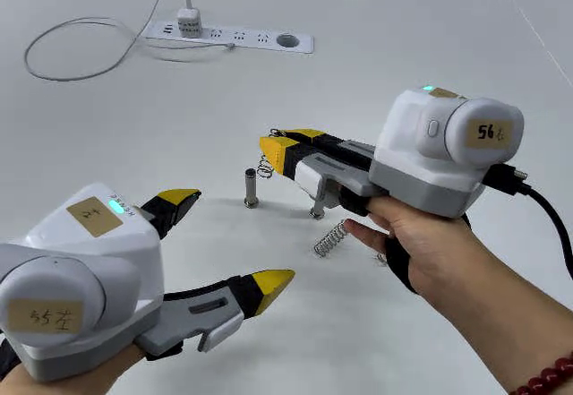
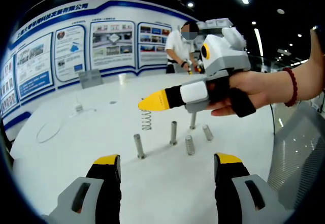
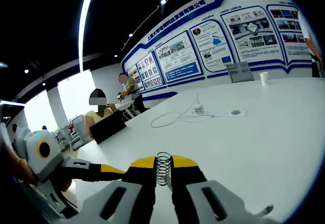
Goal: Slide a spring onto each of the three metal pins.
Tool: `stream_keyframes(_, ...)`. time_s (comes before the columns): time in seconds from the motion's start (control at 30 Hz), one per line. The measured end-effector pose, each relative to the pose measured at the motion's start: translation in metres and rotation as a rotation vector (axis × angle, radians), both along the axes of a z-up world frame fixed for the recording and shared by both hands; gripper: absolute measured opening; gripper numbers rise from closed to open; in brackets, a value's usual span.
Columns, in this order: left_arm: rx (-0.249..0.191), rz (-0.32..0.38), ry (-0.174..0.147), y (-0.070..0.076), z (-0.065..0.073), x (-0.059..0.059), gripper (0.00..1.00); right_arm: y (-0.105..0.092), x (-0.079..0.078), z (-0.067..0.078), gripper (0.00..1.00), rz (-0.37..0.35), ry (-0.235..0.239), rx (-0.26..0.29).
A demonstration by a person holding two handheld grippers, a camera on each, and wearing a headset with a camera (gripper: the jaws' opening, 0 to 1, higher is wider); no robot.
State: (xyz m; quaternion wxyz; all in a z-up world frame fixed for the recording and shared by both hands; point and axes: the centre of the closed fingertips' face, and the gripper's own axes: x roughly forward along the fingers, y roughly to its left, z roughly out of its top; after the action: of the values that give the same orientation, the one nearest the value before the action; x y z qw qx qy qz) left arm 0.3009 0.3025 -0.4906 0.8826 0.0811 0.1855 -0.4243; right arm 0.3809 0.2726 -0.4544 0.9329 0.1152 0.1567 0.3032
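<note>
My right gripper (image 1: 279,150) is shut on a small metal spring (image 1: 266,169), which hangs from its yellow tips just above the white table (image 1: 376,72). In the right gripper view the spring (image 3: 163,168) stands upright between the closed jaws. One bare metal pin (image 1: 251,187) stands just below the tips; a second pin (image 1: 318,207) is half hidden under the gripper. The left gripper view has three upright pins (image 2: 138,146), (image 2: 173,132), (image 2: 193,120). A loose spring (image 1: 329,238) lies by the person's fingers. My left gripper (image 1: 226,237) is open, near and empty.
A white power strip (image 1: 228,37) with a plugged charger and looped cable lies at the table's far side. Two loose springs (image 2: 189,145), (image 2: 207,132) lie beside the pins. People stand and sit beyond the table, in front of wall posters.
</note>
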Motion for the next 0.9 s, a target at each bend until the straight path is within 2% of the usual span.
stream_keyframes(0.3,-0.013,0.016,-0.007,0.002,0.002,0.002,0.81,0.007,0.010,-0.005,0.11,-0.001,-0.008,-0.026)
stream_keyframes(0.5,-0.017,0.021,0.001,0.003,0.001,0.002,0.83,0.013,0.012,-0.010,0.11,0.013,-0.030,-0.093)
stream_keyframes(0.73,-0.022,0.021,-0.001,0.003,0.002,0.002,0.86,0.017,0.012,-0.014,0.11,0.032,-0.046,-0.141)
stream_keyframes(0.9,-0.016,0.019,0.000,0.002,0.001,0.001,0.87,0.019,0.010,-0.016,0.11,0.051,-0.076,-0.201)
